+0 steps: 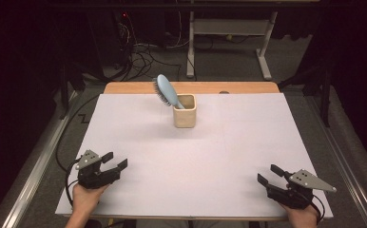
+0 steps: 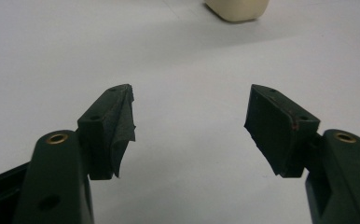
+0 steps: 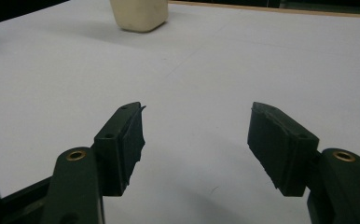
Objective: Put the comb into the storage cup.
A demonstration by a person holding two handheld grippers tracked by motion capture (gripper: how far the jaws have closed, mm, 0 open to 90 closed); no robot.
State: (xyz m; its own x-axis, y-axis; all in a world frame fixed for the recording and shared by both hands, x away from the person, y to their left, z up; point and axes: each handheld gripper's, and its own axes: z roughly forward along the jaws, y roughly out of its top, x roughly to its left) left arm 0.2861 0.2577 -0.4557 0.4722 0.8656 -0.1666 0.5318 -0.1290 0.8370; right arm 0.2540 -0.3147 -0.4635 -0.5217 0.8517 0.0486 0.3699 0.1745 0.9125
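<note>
A cream square cup [image 1: 185, 111] stands at the back middle of the white table [image 1: 196, 161]. A light blue hairbrush [image 1: 165, 91] leans out of it to the left, handle down inside the cup, bristles facing left. My left gripper [image 1: 114, 160] rests near the front left, held by a hand, jaws open with nothing between them. My right gripper [image 1: 270, 174] sits near the front right, also open and empty. The cup's base [image 2: 237, 9] shows at the top of the left gripper view beyond that gripper [image 2: 190, 116], and the cup [image 3: 139, 14] appears at the top left beyond my right gripper [image 3: 197, 135].
A wooden strip [image 1: 191, 88] runs along the table's far edge. Beyond it are a desk frame [image 1: 229, 42] and loose cables [image 1: 143, 57] on the dark floor. Metal rails flank the table on both sides.
</note>
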